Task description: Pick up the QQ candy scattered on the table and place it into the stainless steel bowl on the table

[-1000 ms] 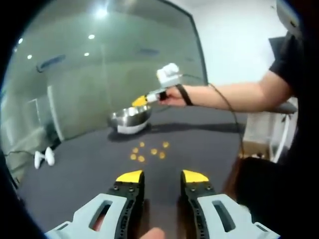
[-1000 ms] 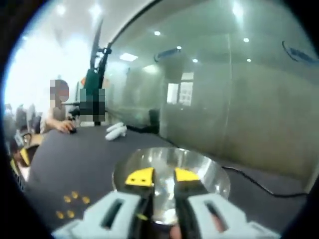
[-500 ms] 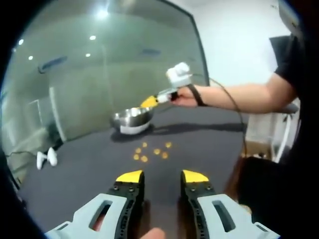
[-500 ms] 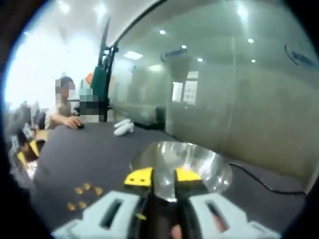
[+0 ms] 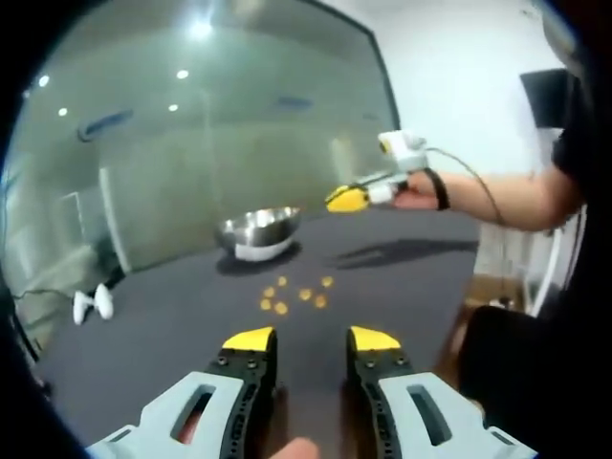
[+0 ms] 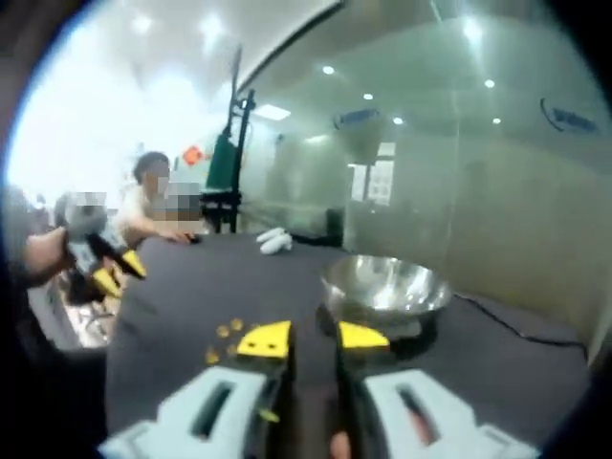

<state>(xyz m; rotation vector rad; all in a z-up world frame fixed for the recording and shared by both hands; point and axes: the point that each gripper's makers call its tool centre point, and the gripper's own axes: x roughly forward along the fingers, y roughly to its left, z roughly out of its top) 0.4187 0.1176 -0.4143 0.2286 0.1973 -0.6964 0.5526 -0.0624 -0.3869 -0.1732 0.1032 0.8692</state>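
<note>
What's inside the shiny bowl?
The stainless steel bowl sits on the dark table, and both views look at it from the side. Its rim hides the inside, so I can't tell. Several yellow QQ candies lie on the table nearby.

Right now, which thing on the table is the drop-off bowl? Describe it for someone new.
Start at the glass wall behind the dark table. On the table's far side by that wall sits the stainless steel bowl. It is shiny, round and tall, unlike the small flat yellow candies scattered nearer.

silver bowl [image 5: 256, 230], yellow candies [image 5: 295, 295], dark grey table [image 5: 172, 335], yellow-tipped fingers [image 5: 249, 338]
</note>
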